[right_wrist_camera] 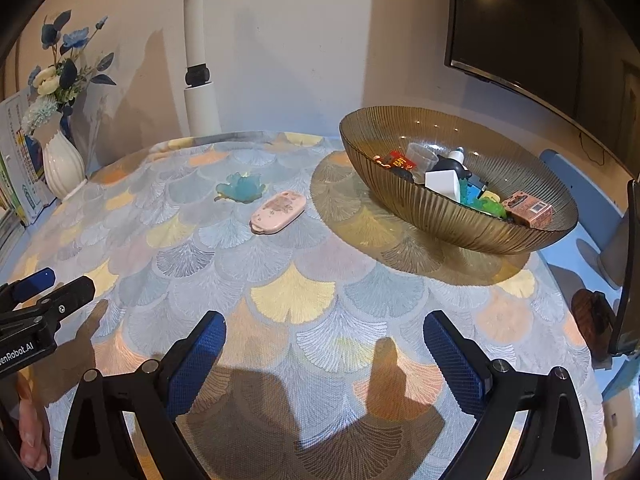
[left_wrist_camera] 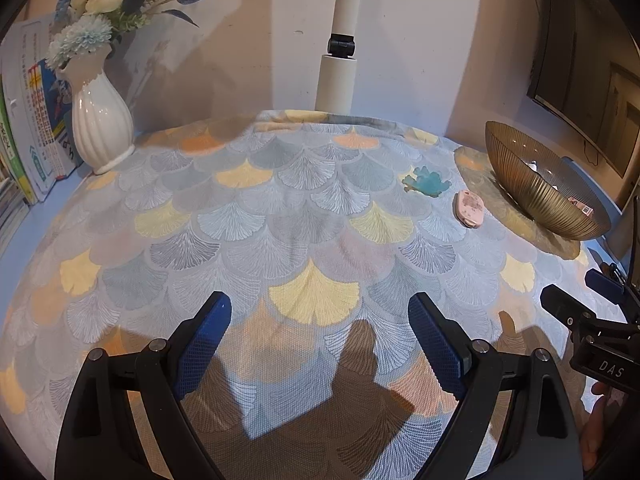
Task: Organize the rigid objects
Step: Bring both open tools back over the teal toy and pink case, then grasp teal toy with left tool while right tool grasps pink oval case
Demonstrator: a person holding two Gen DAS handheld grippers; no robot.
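Observation:
A pink controller-shaped piece (right_wrist_camera: 277, 214) and a teal leaf-shaped piece (right_wrist_camera: 241, 187) lie on the patterned tablecloth, left of an amber ribbed glass bowl (right_wrist_camera: 460, 224). The bowl holds several small items, among them a pink box (right_wrist_camera: 530, 210) and a clear cup (right_wrist_camera: 422, 158). My right gripper (right_wrist_camera: 324, 354) hovers open over the near cloth, nothing between its blue pads. In the left wrist view my left gripper (left_wrist_camera: 320, 334) also stands open and empty; the pink piece (left_wrist_camera: 468, 208), teal piece (left_wrist_camera: 426, 182) and bowl (left_wrist_camera: 536, 196) sit far right.
A white vase of flowers (left_wrist_camera: 102, 128) and upright books (left_wrist_camera: 36, 120) stand at the back left. A white lamp post (left_wrist_camera: 338, 76) rises at the back edge. A dark monitor (right_wrist_camera: 540, 28) hangs at the right. Each gripper shows at the other view's edge.

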